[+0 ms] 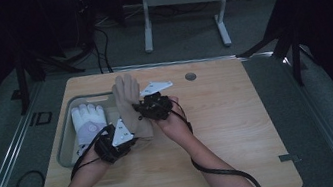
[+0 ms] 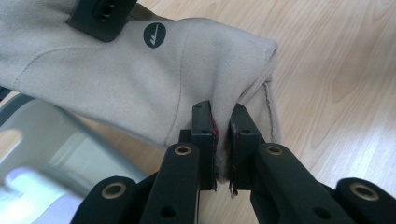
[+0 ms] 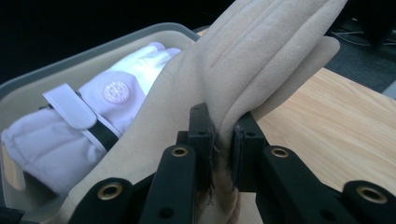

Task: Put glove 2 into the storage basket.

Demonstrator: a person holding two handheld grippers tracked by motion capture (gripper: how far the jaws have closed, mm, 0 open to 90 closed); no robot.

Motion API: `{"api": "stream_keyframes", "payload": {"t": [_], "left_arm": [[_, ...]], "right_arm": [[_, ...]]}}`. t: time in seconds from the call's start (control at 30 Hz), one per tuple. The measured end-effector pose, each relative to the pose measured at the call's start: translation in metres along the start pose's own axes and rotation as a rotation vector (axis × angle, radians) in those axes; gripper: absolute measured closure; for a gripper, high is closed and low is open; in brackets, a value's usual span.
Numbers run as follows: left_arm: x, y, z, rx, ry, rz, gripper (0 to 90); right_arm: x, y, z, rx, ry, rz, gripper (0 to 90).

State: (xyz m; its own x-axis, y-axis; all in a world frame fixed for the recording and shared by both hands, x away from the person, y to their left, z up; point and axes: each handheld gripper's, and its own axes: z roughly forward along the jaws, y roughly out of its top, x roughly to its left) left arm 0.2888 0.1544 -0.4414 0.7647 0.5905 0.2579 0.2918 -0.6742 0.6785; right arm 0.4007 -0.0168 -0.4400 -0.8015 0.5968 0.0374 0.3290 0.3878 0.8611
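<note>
beige glove [image 1: 129,104] hangs lifted over the table's left side, just right of the tray [image 1: 66,142] holding a white glove [image 1: 89,121]. it looks soft, light and floppy, so pinch folds at its edges. your left gripper [image 2: 223,140] and right gripper [image 3: 223,140] are both clamped on its fabric, wrists angled inward.

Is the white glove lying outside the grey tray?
No, the white glove lies inside the grey tray.
</note>
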Motion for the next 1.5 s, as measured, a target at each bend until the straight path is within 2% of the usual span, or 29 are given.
{"api": "stream_keyframes", "payload": {"t": [0.3,0.5,0.8,0.97,1.23,1.4,1.5], "left_arm": [[0.015,-0.017,-0.018,0.015,0.040,-0.030,83.9],[0.025,-0.029,-0.032,0.041,0.067,-0.042,83.8],[0.037,-0.046,-0.052,0.068,0.107,-0.058,83.8],[0.040,-0.052,-0.053,0.096,0.110,-0.057,83.8],[0.046,-0.068,-0.052,0.131,0.116,-0.086,83.8],[0.048,-0.075,-0.048,0.158,0.098,-0.101,83.7],[0.047,-0.080,-0.042,0.162,0.086,-0.118,83.7]], "right_arm": [[0.021,0.023,0.025,0.000,0.035,-0.037,80.7],[0.035,0.035,0.042,0.000,0.061,-0.058,80.7],[0.052,0.050,0.063,-0.002,0.112,-0.059,80.7],[0.060,0.051,0.075,0.001,0.121,-0.056,80.6],[0.068,0.047,0.098,0.033,0.140,-0.047,80.6],[0.072,0.042,0.115,0.085,0.154,-0.047,80.5],[0.073,0.035,0.123,0.120,0.142,-0.056,80.4]]}}
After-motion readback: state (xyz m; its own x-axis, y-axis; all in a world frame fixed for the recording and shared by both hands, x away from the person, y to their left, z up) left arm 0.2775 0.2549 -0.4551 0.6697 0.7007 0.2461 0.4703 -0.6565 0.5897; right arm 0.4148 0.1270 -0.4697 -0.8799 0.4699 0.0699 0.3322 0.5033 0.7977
